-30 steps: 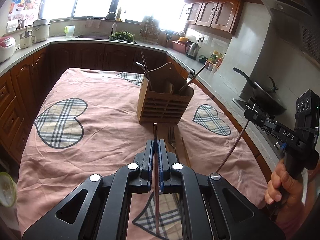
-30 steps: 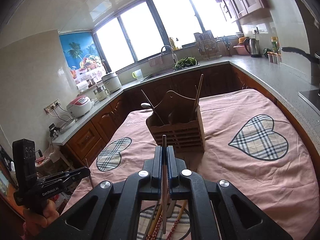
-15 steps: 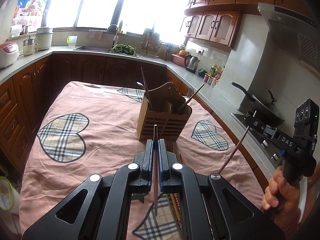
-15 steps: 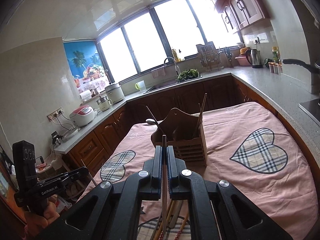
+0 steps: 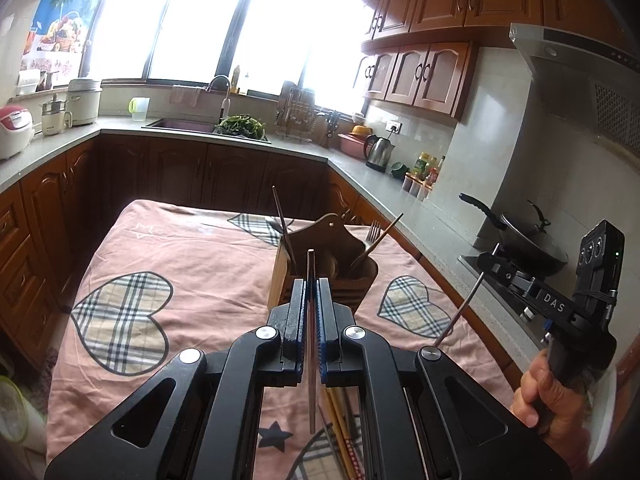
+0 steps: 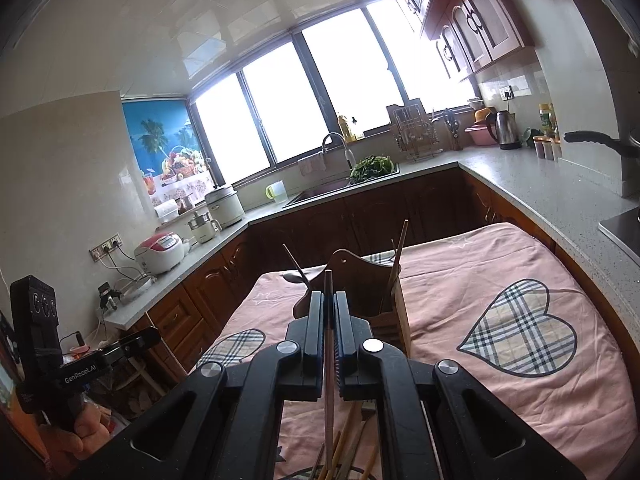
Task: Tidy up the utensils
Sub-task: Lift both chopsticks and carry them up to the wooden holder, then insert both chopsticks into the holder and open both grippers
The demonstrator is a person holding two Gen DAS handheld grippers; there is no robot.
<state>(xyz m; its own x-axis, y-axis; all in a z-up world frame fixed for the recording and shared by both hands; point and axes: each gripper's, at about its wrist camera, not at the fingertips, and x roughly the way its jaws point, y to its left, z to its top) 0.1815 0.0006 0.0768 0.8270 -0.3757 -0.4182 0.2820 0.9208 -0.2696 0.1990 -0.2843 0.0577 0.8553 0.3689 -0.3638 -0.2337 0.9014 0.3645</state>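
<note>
Chopsticks fill both claws: the left claw (image 5: pixel 312 308) is clamped on 1 dark chopstick (image 5: pixel 311 360), the right claw (image 6: pixel 329 320) on 1 wooden chopstick (image 6: pixel 328 368). Ahead on the pink-clothed surface (image 5: pixel 192 248) stands the wooden holder (image 5: pixel 324 268); loose chopsticks (image 6: pixel 352 440) lie below.

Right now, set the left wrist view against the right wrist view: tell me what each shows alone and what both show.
Left wrist view only: the wok on the stove, a fork in the wooden holder, and the left gripper shut on a chopstick.

Right wrist view only: the right gripper shut on a wooden chopstick.

Both: the holder, pink tablecloth, kettle, loose chopsticks below.
</note>
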